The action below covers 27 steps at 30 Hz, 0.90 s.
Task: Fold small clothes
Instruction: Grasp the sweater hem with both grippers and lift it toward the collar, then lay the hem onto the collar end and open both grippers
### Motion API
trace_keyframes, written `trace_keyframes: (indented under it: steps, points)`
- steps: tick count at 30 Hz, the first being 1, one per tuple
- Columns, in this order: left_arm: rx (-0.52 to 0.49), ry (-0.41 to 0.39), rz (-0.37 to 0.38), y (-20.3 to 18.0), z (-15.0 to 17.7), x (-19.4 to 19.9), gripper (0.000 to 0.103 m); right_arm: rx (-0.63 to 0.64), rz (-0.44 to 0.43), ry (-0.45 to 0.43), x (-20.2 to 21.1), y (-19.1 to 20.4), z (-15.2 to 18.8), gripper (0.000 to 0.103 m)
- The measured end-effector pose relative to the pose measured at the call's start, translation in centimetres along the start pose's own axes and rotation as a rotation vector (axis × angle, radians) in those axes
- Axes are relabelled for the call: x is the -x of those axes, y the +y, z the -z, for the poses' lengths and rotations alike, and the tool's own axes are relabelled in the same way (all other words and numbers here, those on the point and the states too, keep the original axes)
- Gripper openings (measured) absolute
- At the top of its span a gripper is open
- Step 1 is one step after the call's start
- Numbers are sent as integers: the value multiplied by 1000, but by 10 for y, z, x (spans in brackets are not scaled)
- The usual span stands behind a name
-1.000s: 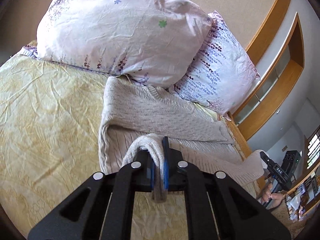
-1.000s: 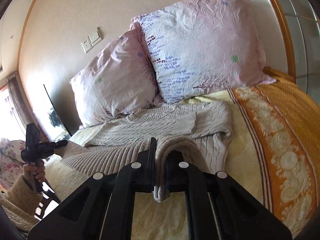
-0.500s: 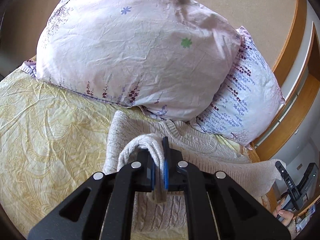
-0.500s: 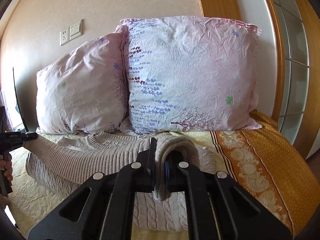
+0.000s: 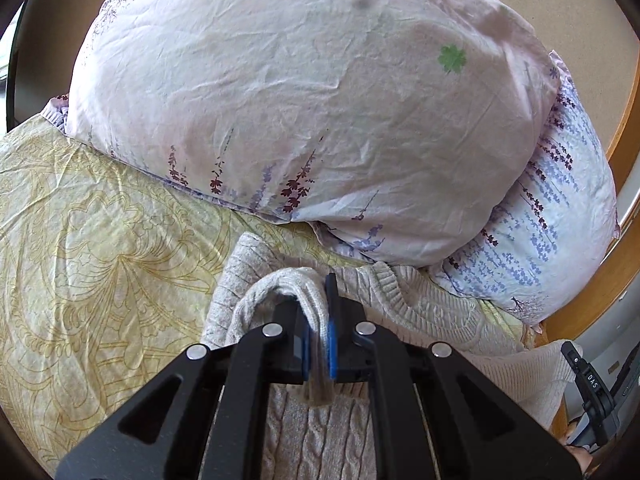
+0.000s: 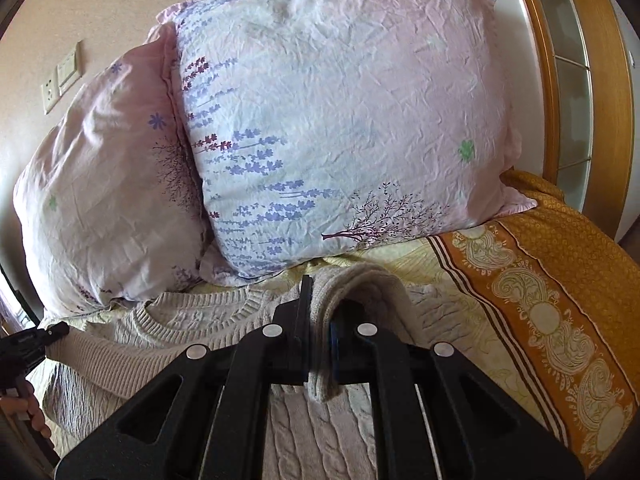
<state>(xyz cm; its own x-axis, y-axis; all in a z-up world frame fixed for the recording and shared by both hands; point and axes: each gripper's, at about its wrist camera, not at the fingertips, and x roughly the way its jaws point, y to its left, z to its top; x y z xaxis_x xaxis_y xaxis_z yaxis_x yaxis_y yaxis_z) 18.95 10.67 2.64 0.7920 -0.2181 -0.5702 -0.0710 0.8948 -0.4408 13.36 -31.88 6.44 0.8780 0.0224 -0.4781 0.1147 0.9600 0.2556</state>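
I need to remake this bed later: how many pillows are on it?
2. The pink pillow leans against the wall on the left; the lavender-print pillow stands beside it on the right, overlapping its edge. Nothing suggests another hidden behind them.

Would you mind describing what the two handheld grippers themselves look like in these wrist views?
Both look alike: the left gripper and right gripper have matte black angular linkage arms with triangular cut-outs, joined by round silver pivot pins. The fingers are flat black plates lined with blue pads. Seen from the left view, the right gripper's black body bears small white lettering. No cables or sleeves show.
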Motion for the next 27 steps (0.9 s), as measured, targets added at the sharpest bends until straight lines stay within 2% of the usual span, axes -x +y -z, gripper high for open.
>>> trace_keyframes:
  steps: [4,9,13,17,22,27]
  points:
    - [22,34,-12,4,-2,-14,6,-17,23,51,-17,-3,0,7]
    - [72,101,-13,12,-4,-34,6,-110,17,144,-43,-18,0,7]
    - [80,114,-25,11,-2,-43,6,-168,8,179,-55,-22,0,7]
    - [60,119,-44,5,-3,-48,6,-215,-16,212,-68,-26,2,7]
    - [101,157,-40,10,-5,-59,9,-293,-54,262,-77,-39,10,7]
    - [67,168,-49,3,-5,-63,12,-360,-106,271,-77,-48,12,10]
